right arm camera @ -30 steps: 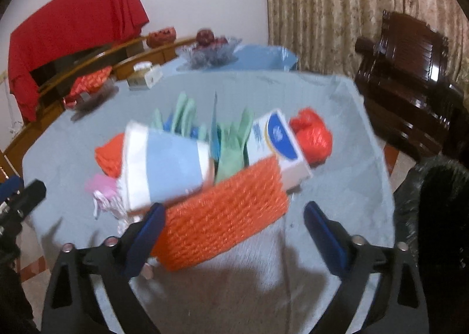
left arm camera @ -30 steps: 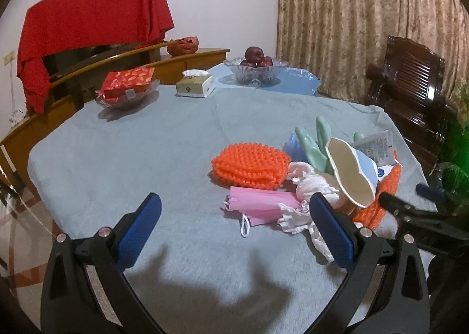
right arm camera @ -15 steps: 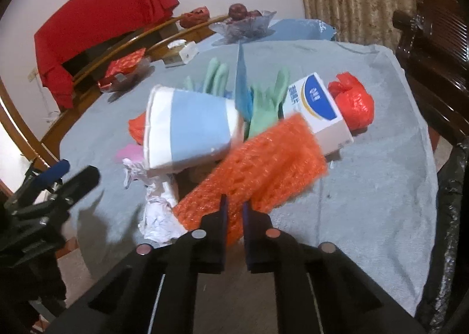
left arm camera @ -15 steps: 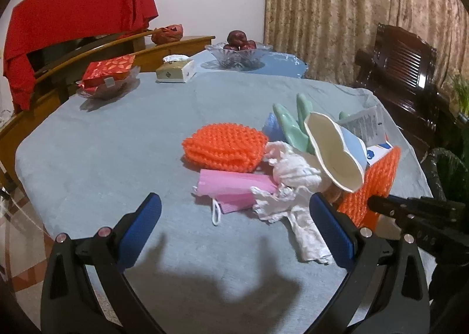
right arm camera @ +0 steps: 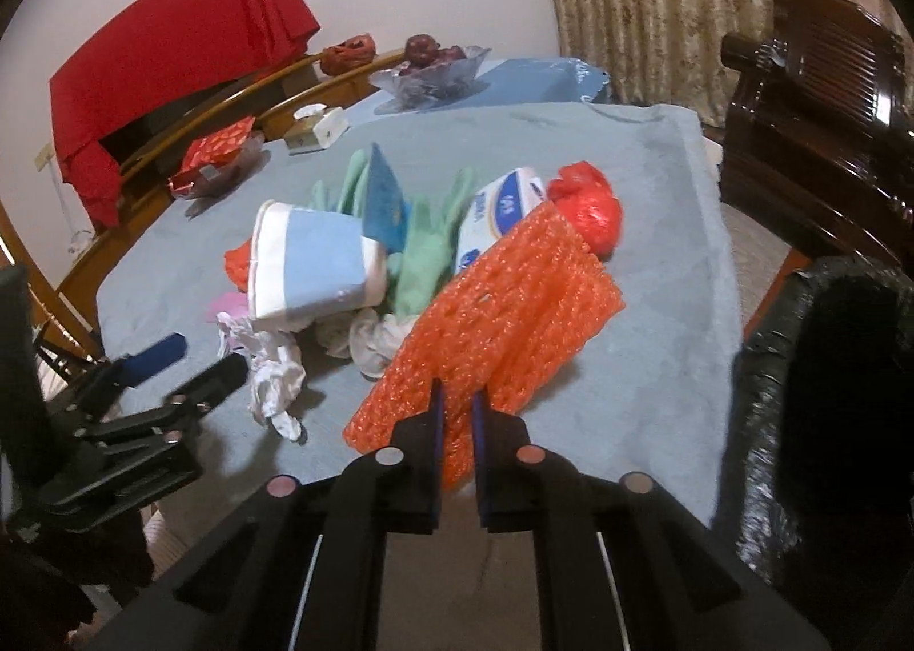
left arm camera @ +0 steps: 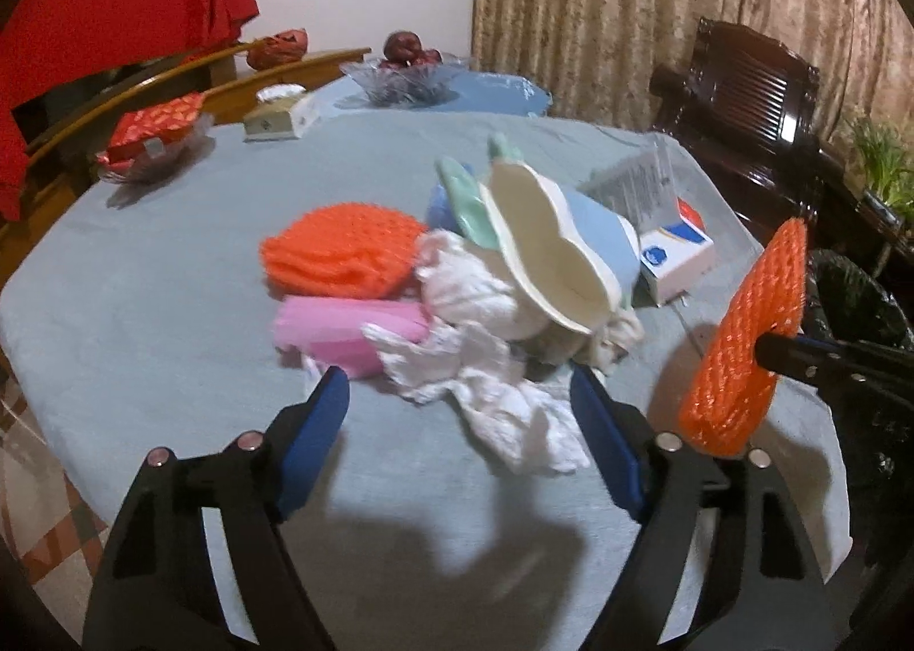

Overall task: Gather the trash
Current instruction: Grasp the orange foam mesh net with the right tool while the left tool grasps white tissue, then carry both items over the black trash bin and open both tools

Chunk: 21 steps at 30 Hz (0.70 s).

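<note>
1. The trash pile [left arm camera: 514, 280] is viewed closely, downward, from the table's near edge by the left wrist camera.
2. The same pile [right arm camera: 354, 274] is seen from its right side.

Orange foam net [right arm camera: 502, 325], lifted, tilted

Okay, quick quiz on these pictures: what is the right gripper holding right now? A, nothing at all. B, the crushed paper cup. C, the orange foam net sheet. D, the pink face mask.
C: the right gripper has its jaws pinched on the near edge of the orange foam net sheet, which is lifted off the table, while the paper cup and pink face mask lie in the pile.
</note>
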Tool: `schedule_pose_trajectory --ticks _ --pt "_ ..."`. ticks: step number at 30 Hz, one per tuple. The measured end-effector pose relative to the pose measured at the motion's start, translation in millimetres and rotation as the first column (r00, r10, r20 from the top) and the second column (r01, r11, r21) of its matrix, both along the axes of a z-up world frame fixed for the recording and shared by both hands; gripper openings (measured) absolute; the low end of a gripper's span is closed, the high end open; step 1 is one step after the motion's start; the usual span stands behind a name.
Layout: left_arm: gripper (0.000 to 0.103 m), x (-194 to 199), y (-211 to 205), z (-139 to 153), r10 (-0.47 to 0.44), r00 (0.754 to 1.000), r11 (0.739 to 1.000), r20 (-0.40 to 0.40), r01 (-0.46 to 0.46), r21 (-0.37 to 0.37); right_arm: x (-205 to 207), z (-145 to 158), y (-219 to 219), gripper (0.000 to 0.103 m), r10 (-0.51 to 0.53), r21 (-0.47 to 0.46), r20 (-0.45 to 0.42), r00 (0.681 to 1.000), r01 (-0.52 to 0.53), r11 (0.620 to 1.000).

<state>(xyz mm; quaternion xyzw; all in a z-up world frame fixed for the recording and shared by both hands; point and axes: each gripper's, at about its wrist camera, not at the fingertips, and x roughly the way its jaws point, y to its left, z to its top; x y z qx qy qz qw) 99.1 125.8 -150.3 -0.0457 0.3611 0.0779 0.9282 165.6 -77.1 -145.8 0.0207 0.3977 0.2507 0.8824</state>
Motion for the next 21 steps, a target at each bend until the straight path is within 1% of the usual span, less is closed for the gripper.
schedule_pose_trajectory --ticks 1,2,3,4,5,6,7,8,9,11,14,17,21 --pt "0.07 3 -2 -3 -0.001 1.0 1.0 -0.011 0.001 -0.002 -1 1 -2 0.009 -0.003 -0.001 0.002 1.0 0.003 1.0" --pt "0.062 6 -6 -8 -0.006 1.0 1.0 -0.025 0.006 -0.005 -2 2 -4 0.009 -0.005 -0.003 0.005 1.0 0.005 1.0" --pt "0.057 8 -8 -11 -0.01 0.999 1.0 -0.037 0.01 -0.006 -3 3 -5 0.009 -0.006 -0.005 0.008 1.0 0.006 1.0" --pt "0.046 11 -10 -16 -0.017 0.998 1.0 -0.053 0.017 -0.006 -4 3 -6 0.009 -0.006 -0.007 0.011 1.0 0.006 1.0" --pt "0.03 14 -11 -20 -0.024 0.997 1.0 -0.067 0.024 -0.012 -5 4 -8 0.009 -0.006 -0.008 0.015 1.0 0.006 1.0" --pt "0.023 15 -10 -23 -0.034 0.997 0.999 -0.074 0.032 -0.027 -6 5 -9 0.009 -0.006 -0.009 0.018 1.0 0.006 1.0" --pt "0.018 16 -9 -25 -0.037 0.996 0.998 -0.078 0.034 -0.044 -7 5 -11 0.009 -0.006 -0.01 0.02 1.0 0.006 1.0" --pt "0.016 15 -8 -25 -0.029 0.997 0.999 -0.073 0.026 -0.044 -8 6 -12 0.009 -0.007 -0.01 0.022 1.0 0.007 1.0" --pt "0.011 12 -8 -23 -0.029 0.998 0.999 -0.058 0.026 -0.041 -10 7 -14 0.009 -0.007 -0.01 0.025 1.0 0.007 1.0" --pt "0.008 5 -10 -17 -0.032 0.999 0.999 -0.039 0.031 -0.031 -13 10 -18 0.009 -0.01 -0.007 0.033 0.999 0.011 1.0" --pt "0.007 -9 -15 0 -0.053 0.999 0.998 0.002 0.053 -0.045 -17 15 -22 0.009 -0.015 0.0 0.046 0.999 0.015 1.0" --pt "0.007 -24 -25 22 -0.085 0.995 0.994 0.045 0.088 -0.058 -22 24 -28 0.009 -0.02 0.011 0.065 0.998 0.02 1.0" --pt "0.007 -41 -45 47 -0.139 0.986 0.988 0.091 0.145 -0.058 -30 36 -37 0.009 -0.026 0.015 0.096 0.995 0.025 1.0"
